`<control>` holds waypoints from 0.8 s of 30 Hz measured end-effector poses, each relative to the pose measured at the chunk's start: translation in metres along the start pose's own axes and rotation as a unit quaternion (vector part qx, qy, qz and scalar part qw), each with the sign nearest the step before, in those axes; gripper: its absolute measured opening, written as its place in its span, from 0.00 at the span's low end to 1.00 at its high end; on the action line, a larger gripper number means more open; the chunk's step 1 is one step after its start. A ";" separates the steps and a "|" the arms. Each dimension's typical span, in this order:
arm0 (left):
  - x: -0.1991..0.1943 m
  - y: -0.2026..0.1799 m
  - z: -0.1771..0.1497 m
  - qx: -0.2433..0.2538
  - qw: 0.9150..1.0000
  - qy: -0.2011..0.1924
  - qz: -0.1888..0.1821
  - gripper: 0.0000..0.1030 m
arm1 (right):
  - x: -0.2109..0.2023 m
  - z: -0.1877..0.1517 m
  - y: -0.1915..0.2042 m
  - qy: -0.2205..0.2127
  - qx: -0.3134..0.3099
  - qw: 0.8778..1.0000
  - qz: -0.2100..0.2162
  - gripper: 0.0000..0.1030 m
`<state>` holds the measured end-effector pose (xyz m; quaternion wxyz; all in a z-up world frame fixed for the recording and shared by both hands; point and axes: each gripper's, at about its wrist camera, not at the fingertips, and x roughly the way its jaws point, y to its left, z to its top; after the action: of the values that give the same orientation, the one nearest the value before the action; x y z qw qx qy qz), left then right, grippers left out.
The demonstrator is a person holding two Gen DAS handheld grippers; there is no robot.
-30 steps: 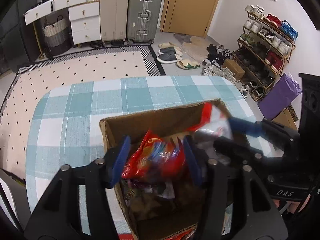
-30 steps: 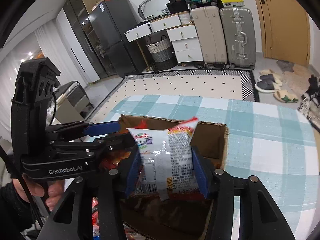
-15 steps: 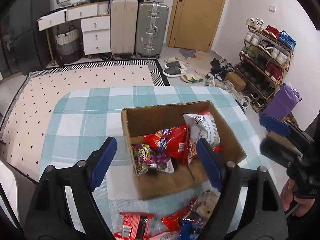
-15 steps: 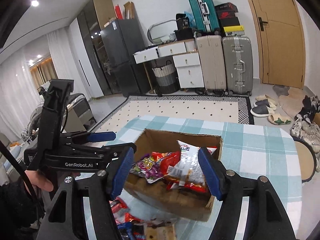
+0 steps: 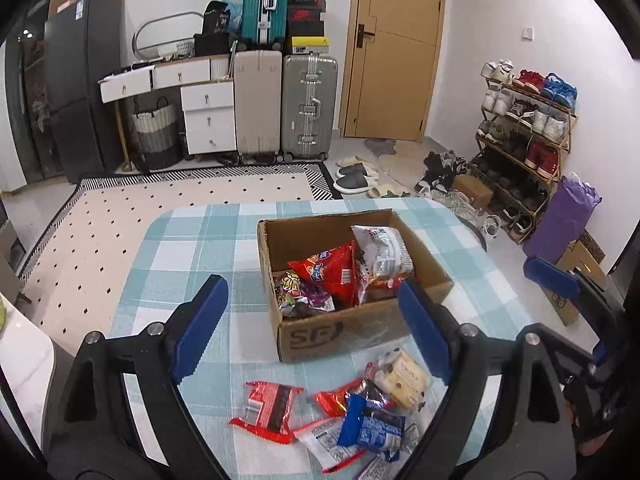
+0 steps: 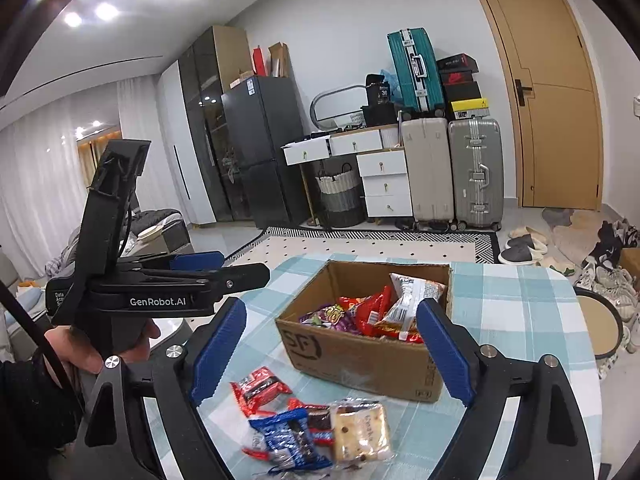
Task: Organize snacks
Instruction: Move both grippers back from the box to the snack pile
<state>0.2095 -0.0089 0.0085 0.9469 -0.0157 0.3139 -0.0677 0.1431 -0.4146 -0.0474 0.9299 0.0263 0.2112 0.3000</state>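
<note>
**Both hand-held grippers spread and empty above the snack box**

The left hand-held gripper [image 5: 308,332] hangs over the near part of the desk [image 5: 192,240] with its blue pads wide apart; its jaws have just been opening and nothing sits between them. The right hand-held gripper [image 6: 332,348] is likewise spread, its jaws also having just been opening, with no snack in its grasp.

The cardboard box [image 5: 348,328], open at the top, stands on the checked teal-and-white cloth toward the middle of the desk. Inside it lie a red snack bag [image 5: 332,272], a purple snack bag [image 5: 298,292] to its left, and a white-and-silver snack bag [image 5: 384,252] leaning against the right wall.

On the cloth in front of the box, loose packets are clustered together: a red-and-black packet [image 5: 268,404] to the left, a blue packet [image 5: 370,426] nearer the edge, a clear pack of pale biscuits [image 6: 360,430] just beside it, and a small red wrapper [image 5: 334,398] between them, the last three touching or overlapping.

In the right wrist view a person's hand [image 6: 96,344] grips the handle of the left tool, off to the left of the box.
</note>
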 end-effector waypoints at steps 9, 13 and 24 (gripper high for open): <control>-0.064 0.002 -0.039 -0.004 0.998 -0.061 0.011 0.99 | -0.042 -0.025 0.036 -0.024 -0.005 0.999 -0.043 0.97; -0.080 0.011 -0.058 -0.012 0.997 -0.074 0.023 0.99 | -0.048 -0.042 0.037 -0.021 0.002 0.999 -0.043 0.98; -0.067 0.033 -0.129 -0.046 0.997 -0.049 0.026 0.99 | -0.043 -0.099 0.029 0.060 0.027 0.997 -0.036 0.99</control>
<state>0.0831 0.0343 -0.0577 0.9609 -0.0542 0.2699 -0.0279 0.0555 -0.4231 -0.1159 0.9246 0.0254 0.2754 0.2621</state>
